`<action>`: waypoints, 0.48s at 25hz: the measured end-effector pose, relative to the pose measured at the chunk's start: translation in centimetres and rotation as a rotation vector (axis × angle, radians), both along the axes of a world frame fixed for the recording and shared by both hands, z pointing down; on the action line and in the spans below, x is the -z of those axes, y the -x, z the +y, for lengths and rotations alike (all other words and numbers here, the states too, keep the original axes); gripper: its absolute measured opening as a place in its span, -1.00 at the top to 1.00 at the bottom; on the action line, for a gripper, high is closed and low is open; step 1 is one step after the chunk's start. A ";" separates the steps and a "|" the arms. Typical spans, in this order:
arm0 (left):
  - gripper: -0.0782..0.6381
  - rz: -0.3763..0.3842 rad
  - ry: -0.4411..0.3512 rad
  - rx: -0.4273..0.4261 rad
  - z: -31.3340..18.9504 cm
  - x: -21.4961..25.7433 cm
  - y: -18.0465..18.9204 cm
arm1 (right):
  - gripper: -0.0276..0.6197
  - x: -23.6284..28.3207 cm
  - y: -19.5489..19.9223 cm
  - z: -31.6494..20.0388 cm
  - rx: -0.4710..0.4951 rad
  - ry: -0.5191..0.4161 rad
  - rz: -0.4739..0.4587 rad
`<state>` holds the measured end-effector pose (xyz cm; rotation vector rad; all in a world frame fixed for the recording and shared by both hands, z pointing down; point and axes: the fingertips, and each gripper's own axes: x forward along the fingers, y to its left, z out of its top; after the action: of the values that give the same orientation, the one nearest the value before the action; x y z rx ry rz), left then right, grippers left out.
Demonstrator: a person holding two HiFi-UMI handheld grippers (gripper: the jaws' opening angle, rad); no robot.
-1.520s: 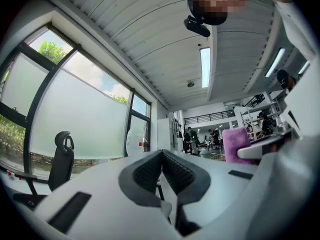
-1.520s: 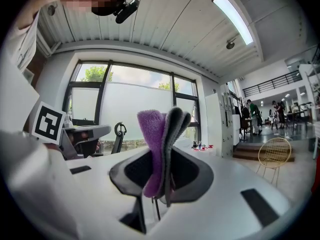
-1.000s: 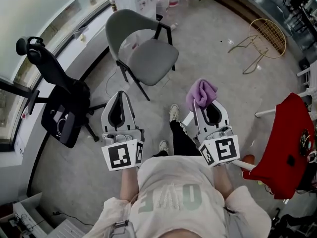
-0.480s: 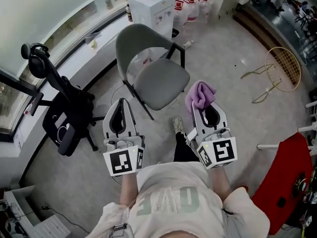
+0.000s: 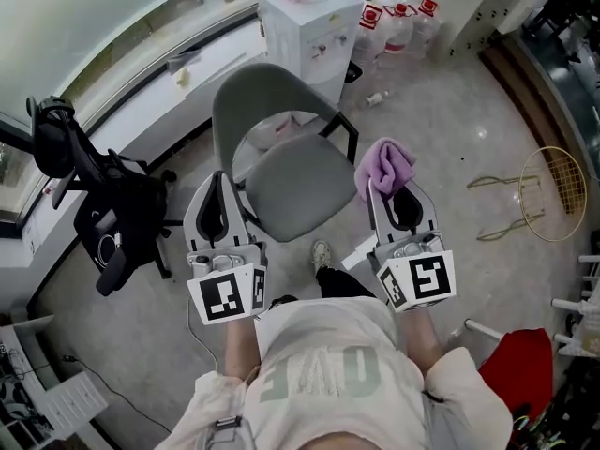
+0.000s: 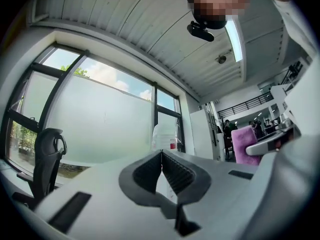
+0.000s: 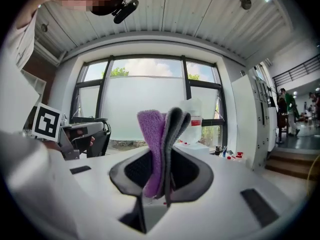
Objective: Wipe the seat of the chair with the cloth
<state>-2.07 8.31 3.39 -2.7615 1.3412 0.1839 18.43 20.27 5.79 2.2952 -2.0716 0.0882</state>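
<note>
The left claw point(image 5: 221, 178) is shut on nothing. The grey chair seat point(image 5: 298, 187) lies ahead of and between the 2 claws, not yet touched. The right claw point(image 5: 382, 193) pinches the purple cloth point(image 5: 386, 164), which bunches past its tips. Dragged hard, the cloth could slip free, or the unbraced chair could slide. The red labels on the bottles point(image 5: 398, 22) beyond are too small to read.

The chair point(image 5: 291, 181) stands on the floor point(image 5: 441, 111) between the left claw point(image 5: 218, 181) and the right claw point(image 5: 385, 191), which has the cloth point(image 5: 386, 165) in it. The water dispenser point(image 5: 309, 17) is behind the chair at the floor's window edge. The office chair point(image 5: 112, 209) is to the left and the wire frame point(image 5: 548, 190) well off to the right.
</note>
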 end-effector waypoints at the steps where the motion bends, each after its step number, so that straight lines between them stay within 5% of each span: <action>1: 0.74 0.001 -0.002 0.016 -1.0 0.1 -1.0 | 0.64 -0.1 -1.2 -1.2 0.019 0.005 -0.011; 12: 0.73 -0.058 0.036 0.108 -6.9 -1.6 -4.1 | 0.64 -2.4 -5.4 -9.9 0.153 0.065 -0.097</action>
<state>2.00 1.45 4.99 -2.6911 1.4879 0.0747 23.87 10.36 8.15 2.1285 -2.2466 0.2609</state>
